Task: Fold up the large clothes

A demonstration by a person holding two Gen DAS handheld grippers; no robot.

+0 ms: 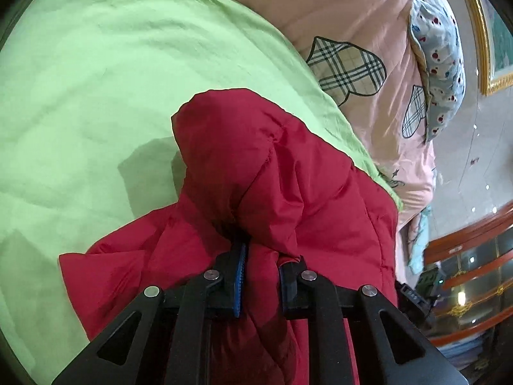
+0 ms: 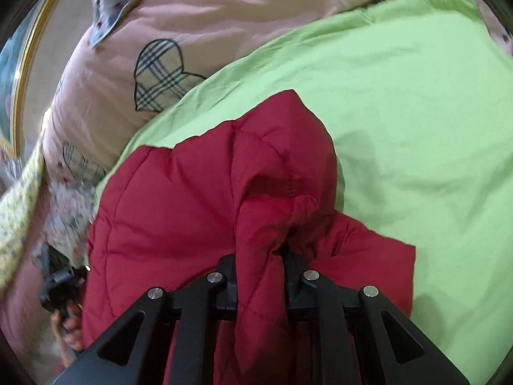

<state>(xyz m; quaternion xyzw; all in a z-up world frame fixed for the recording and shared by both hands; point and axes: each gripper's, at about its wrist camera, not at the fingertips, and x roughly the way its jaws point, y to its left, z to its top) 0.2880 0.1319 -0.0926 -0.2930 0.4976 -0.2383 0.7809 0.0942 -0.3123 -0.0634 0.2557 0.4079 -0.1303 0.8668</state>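
1. The task's thing is a red quilted jacket (image 1: 288,176), puffy with stitched panels. It's lying on a lime green sheet (image 1: 96,80) spread over the bed, bunched up near the bottom of both wrist views.
2. The left gripper (image 1: 261,276) has its black fingers squeezed in narrow on a fold of the jacket. You can see the blue pads (image 1: 240,272) pressing into the red fabric, which bulges up between and above them.
3. The right gripper (image 2: 261,276) is the same deal: fingers pinched close on a ridge of the jacket, with the fabric puckering right at the tips.
4. Behind the green sheet there's a pink duvet (image 1: 336,16) with plaid hearts (image 1: 348,67) on it, plus a light blue patterned pillow (image 1: 439,51) leaning on top of it.
5. In the right wrist view, a hand (image 2: 69,324) shows at the lower left edge, holding the other black gripper, partly hidden by the jacket.
6. A gold frame (image 1: 481,32) sits on the wall past the bed.
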